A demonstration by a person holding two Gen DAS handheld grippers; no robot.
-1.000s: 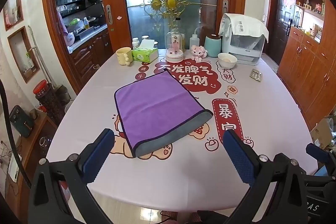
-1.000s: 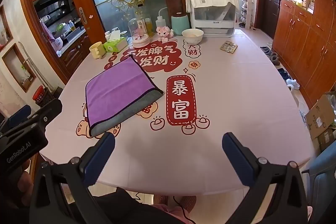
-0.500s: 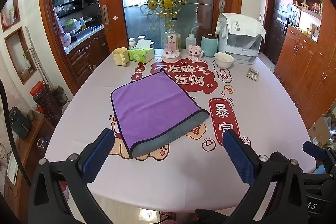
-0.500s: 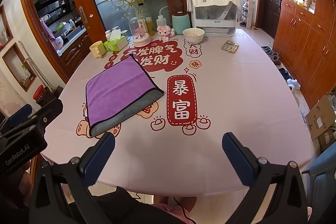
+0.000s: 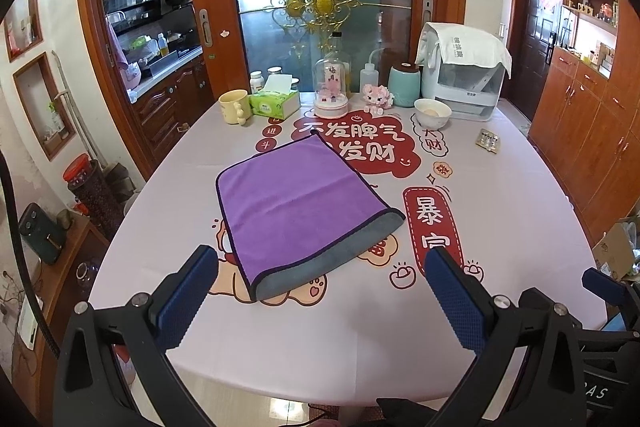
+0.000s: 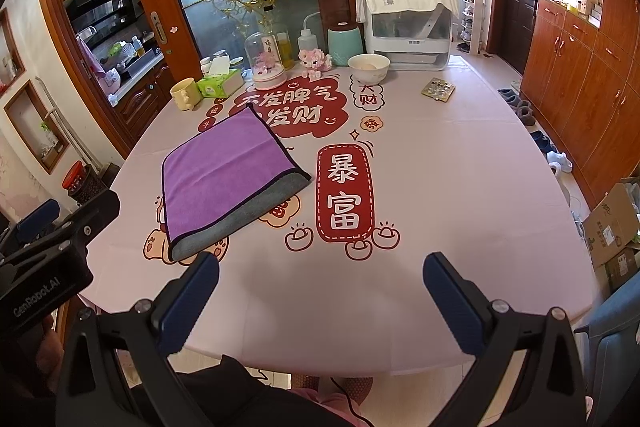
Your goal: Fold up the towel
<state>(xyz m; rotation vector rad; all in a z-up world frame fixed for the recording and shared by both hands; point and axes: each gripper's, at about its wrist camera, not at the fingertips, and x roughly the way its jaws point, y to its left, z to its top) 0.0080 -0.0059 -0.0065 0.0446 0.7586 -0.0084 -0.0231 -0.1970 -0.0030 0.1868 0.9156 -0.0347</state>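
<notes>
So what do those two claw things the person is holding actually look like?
Each is a black frame with silver screws, ending in two fingers faced with dark blue, dimpled pads. The left gripper and right gripper look alike. In the right view, the left one's black body reads "GenRobot.AI" in white.

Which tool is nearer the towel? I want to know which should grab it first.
Left. The left tool hangs open just short of the towel, its near grey edge lying between the fingers. The right tool is open too, off to the towel's right, over bare tablecloth.
</notes>
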